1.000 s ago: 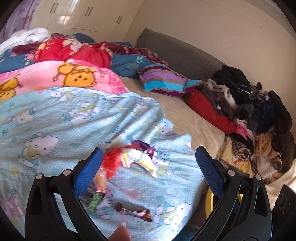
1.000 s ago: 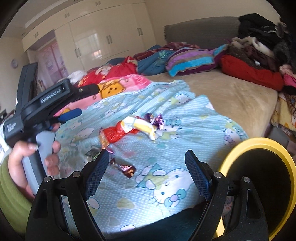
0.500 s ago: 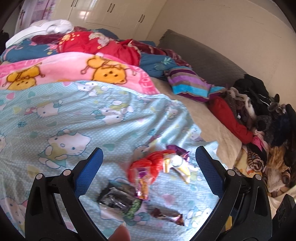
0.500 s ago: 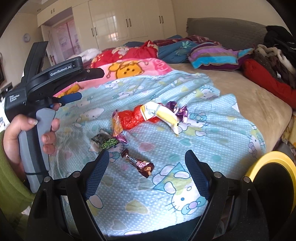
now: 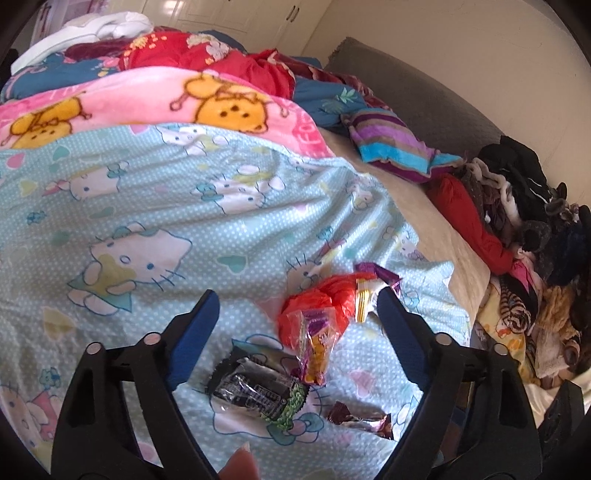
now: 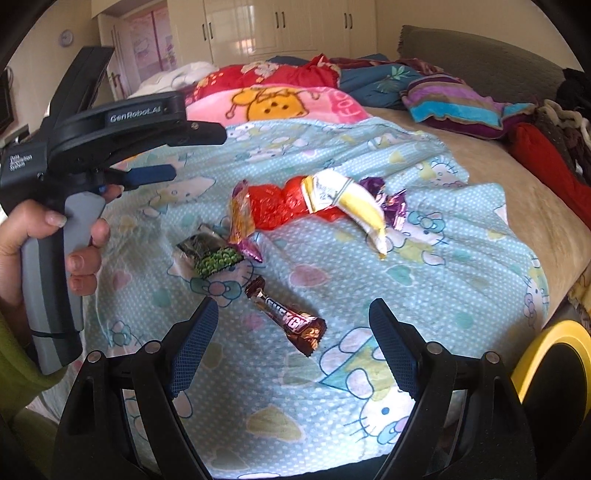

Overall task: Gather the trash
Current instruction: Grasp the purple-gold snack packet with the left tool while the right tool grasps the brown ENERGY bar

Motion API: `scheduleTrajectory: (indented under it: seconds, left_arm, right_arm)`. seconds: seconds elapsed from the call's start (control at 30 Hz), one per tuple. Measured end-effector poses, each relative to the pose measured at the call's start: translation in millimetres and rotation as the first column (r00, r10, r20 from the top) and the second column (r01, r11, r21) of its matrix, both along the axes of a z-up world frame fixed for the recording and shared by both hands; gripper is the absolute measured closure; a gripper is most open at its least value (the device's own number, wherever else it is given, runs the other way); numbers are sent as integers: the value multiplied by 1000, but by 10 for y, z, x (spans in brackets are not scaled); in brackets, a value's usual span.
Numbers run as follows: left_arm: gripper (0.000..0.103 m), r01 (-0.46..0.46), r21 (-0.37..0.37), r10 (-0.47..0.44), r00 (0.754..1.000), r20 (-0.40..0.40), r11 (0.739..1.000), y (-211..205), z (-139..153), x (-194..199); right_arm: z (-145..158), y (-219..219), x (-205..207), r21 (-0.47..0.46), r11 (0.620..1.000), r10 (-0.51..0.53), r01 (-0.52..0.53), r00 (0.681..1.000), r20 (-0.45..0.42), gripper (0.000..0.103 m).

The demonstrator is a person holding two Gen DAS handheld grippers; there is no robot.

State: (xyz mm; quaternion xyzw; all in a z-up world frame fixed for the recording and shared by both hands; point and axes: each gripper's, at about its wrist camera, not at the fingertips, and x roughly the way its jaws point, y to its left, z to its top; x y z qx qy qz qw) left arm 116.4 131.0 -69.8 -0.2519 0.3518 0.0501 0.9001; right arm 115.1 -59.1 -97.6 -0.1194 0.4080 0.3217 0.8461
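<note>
Left wrist view: left tongs (image 5: pixel 295 325) apart, jaws just been closing a bit, nothing clamped; black/green snack wrapper (image 5: pixel 258 391) lies on the cartoon-cat bedsheet (image 5: pixel 147 206) btwn them, red plastic bag (image 5: pixel 325 302) just beyond. Right wrist view: right tongs (image 6: pixel 291 339) apart, empty, w/ brown choc-bar wrapper (image 6: pixel 288 317) on sheet btwn the jaws. Yellow-rimmed bin (image 6: pixel 546 362) at bed edge, lower right. Person's hand (image 6: pixel 40 254) grips left tool's grey handle.

cream wardrobe (image 6: pixel 280 26) behind; grey headboard (image 6: pixel 480 59) right; beige wall (image 5: pixel 461 48); daylight on bed (image 6: pixel 498 192)
</note>
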Motion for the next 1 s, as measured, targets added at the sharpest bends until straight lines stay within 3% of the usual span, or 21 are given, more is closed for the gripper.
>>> scheduleTrajectory:
  seconds: [0.4,0.6,0.67,0.83,1.0]
  left_arm:
    - [43,91,-58,-95,992,-87,994,-168,-311,124]
    - [46,110,-68,-118,985,-128,992,-205,-429,153]
    - [46,117,-67,-125,983,-137,991,-218,-456,153]
    - [59,129,-69,-139,977,-164,989,-269,-516,187]
    - [66,147,-67,-157,970,-185,987,-329,-523,191]
  right_arm:
    - [-290,145,163,-43,998,41,-43,998,-55,29]
    - [-489,166,169,-80,995,57,-63,995,-79,48]
    - [-497,147,158,-76,995,61,-66,996,-69,58]
    - [-493,54,142,-59,997,41,-45,997,-66,86]
    - [-452,-32,155,-30,999,16,-18,997,-80,95]
